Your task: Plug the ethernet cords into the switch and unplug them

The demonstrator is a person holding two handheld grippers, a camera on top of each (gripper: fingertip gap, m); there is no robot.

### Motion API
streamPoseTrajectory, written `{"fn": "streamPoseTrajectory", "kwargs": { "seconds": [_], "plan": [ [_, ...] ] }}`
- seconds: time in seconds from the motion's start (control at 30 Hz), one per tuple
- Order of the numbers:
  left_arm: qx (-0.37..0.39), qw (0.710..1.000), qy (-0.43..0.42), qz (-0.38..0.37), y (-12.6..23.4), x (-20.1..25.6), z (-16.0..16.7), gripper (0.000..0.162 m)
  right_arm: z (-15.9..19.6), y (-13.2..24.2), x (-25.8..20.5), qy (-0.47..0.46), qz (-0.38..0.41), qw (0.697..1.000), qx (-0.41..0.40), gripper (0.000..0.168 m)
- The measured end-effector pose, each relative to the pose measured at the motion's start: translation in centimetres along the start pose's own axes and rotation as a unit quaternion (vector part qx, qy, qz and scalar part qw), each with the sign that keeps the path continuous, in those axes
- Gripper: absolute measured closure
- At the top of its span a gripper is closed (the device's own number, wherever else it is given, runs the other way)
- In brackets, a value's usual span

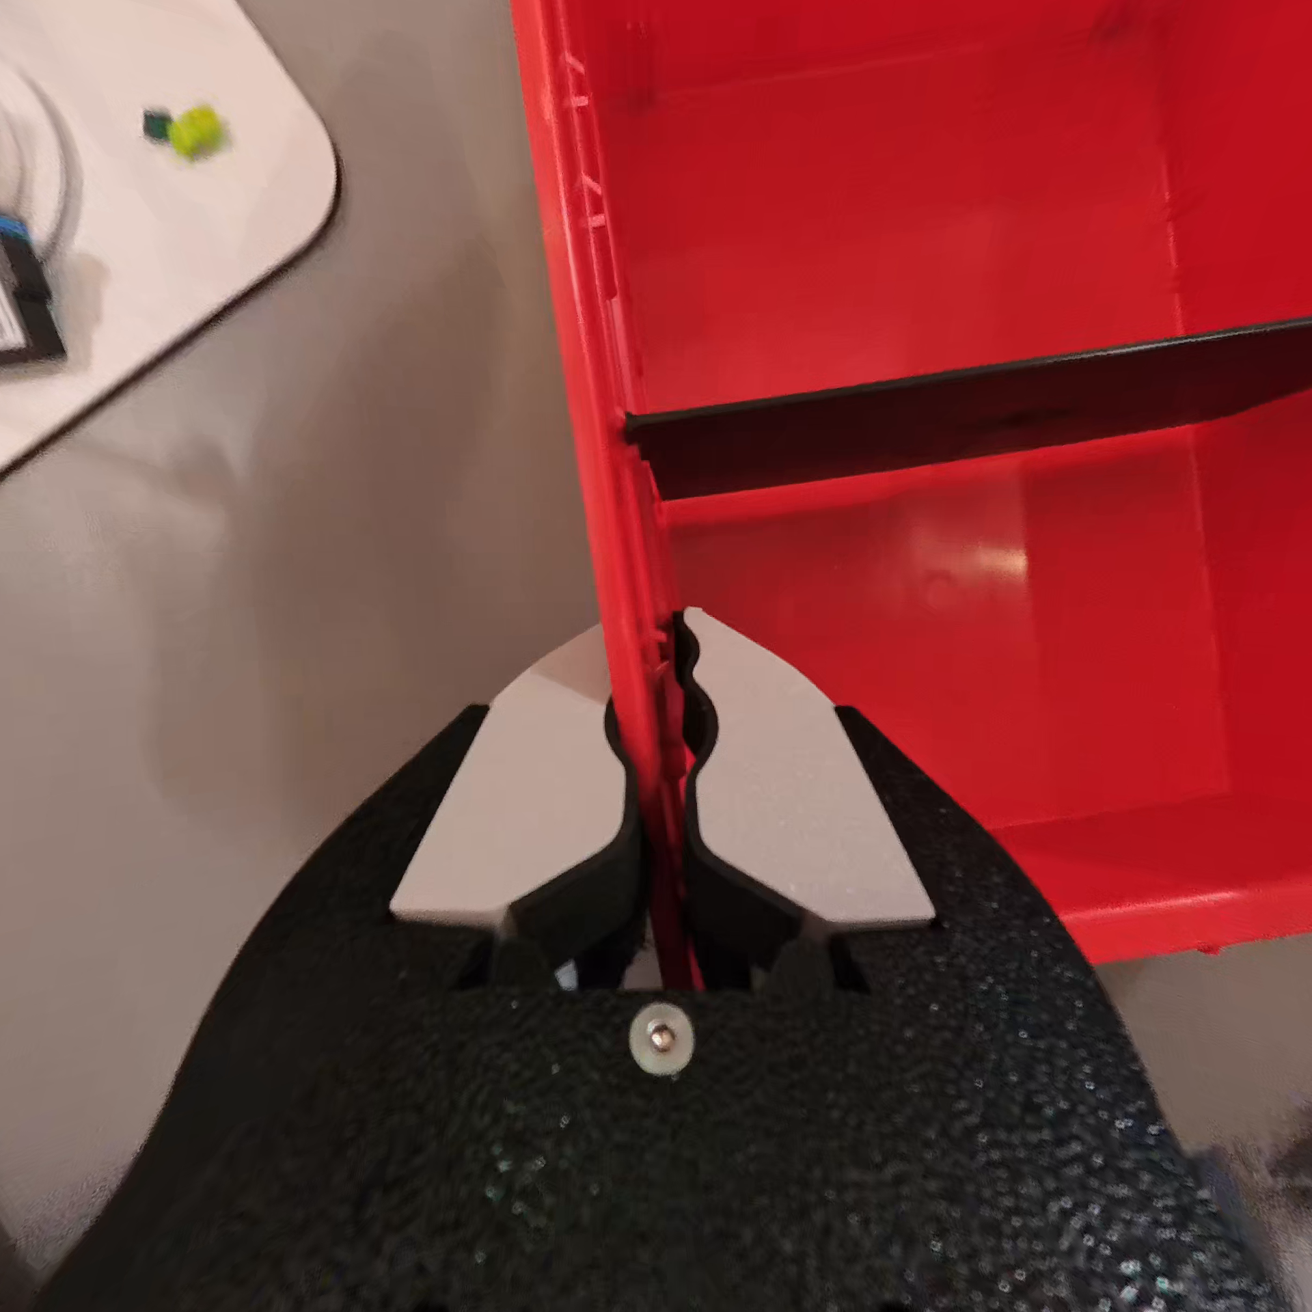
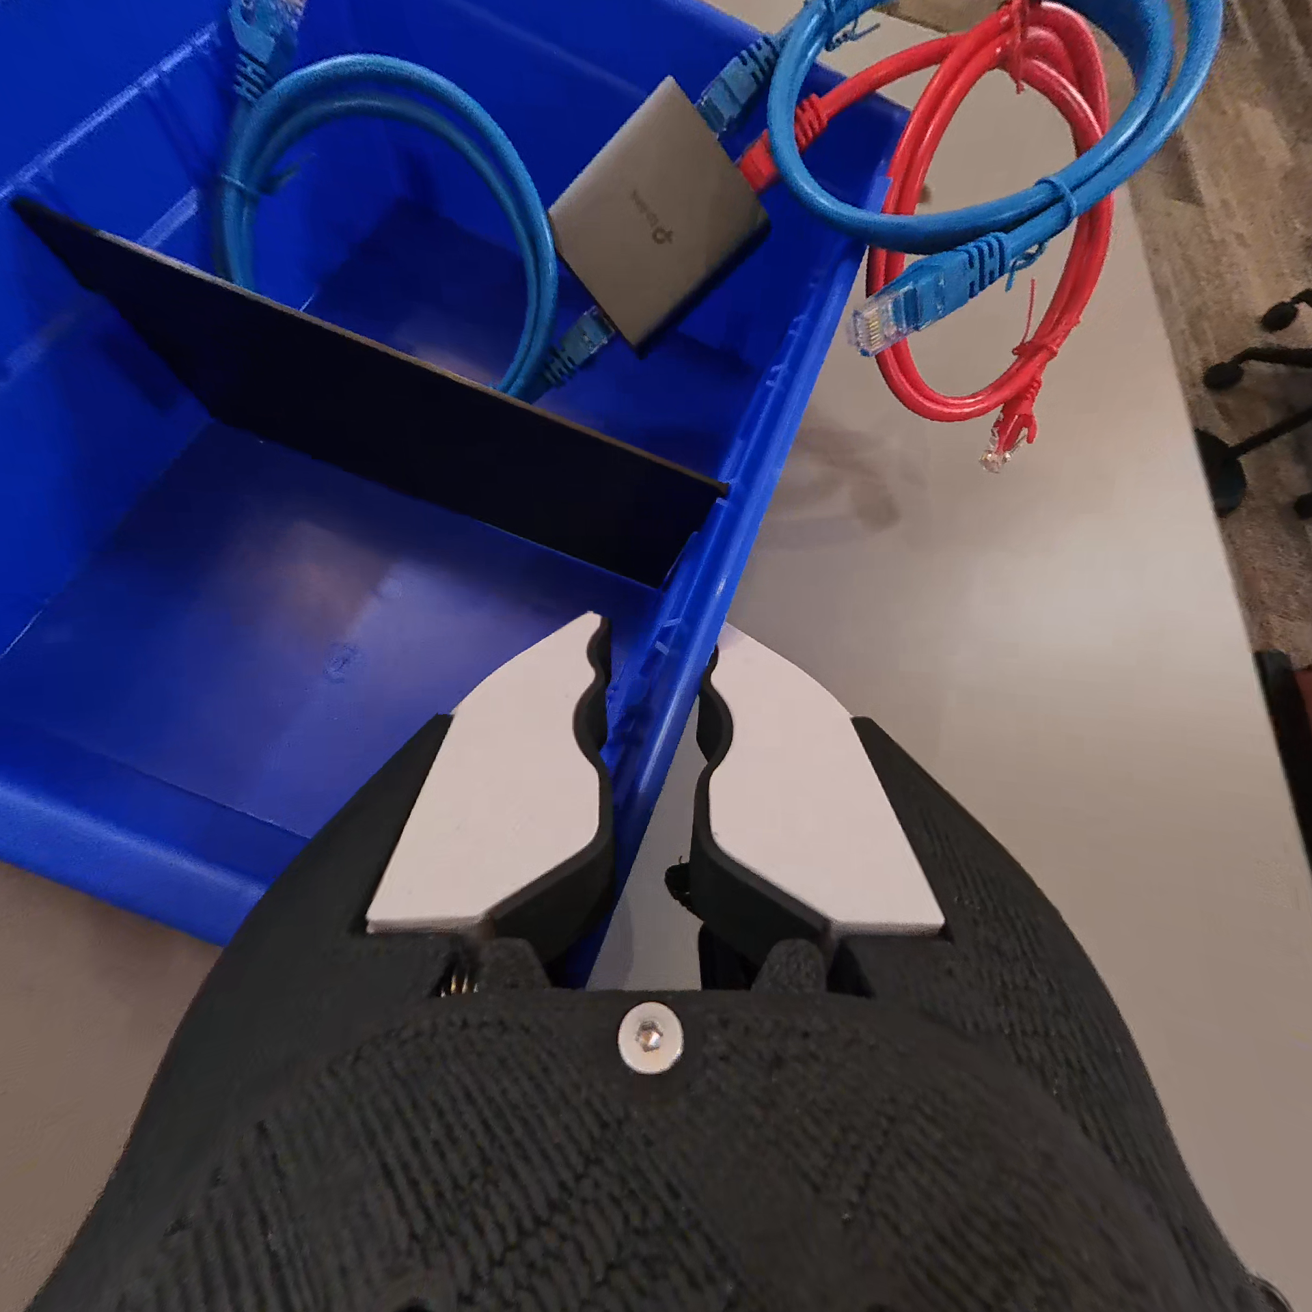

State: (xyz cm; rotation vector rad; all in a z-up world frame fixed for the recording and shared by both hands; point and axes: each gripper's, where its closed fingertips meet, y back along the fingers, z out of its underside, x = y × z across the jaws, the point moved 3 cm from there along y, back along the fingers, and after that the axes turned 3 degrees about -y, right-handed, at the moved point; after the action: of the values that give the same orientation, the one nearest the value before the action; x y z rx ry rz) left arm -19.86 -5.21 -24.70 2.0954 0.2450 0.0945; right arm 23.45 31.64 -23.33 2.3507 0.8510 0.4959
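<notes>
At ten o'clock in the left wrist view, a small lime-green block (image 1: 195,131), blurred, lies on a white rounded board (image 1: 213,234). The left hand-held gripper (image 1: 649,657) is clamped on the side wall of a red plastic bin (image 1: 603,426), whose rim runs toward twelve o'clock; a black divider panel (image 1: 958,419) crosses it.

The right hand-held gripper (image 2: 657,639) straddles the wall of a blue plastic bin (image 2: 774,440), seemingly pinching it. At one o'clock, red cables (image 2: 923,319) spill onto the pale counter (image 2: 994,710).
</notes>
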Motion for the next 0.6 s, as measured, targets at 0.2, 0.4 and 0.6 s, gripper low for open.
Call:
{"fn": "streamPoseTrajectory", "kwargs": {
  "seconds": [0.2, 0.4, 0.6],
  "plan": [
    [0.025, 0.999, 0.025, 0.011, 3.5, -0.8, 5.6, 0.156, -1.1, -0.1, -6.4, 0.039, -0.037, 0.998, 0.023, 0.147],
    [0.042, 0.995, 0.083, 0.03, 6.4, -1.7, 10.2, 0.156, -2.3, -0.1, -11.9, 0.045, -0.053, 0.996, 0.05, 0.157],
    [0.072, 0.99, 0.112, 0.043, 9.2, -2.6, 12.7, 0.155, -3.6, -0.4, -17.0, 0.049, -0.079, 0.991, 0.092, 0.156]
  ]
}}
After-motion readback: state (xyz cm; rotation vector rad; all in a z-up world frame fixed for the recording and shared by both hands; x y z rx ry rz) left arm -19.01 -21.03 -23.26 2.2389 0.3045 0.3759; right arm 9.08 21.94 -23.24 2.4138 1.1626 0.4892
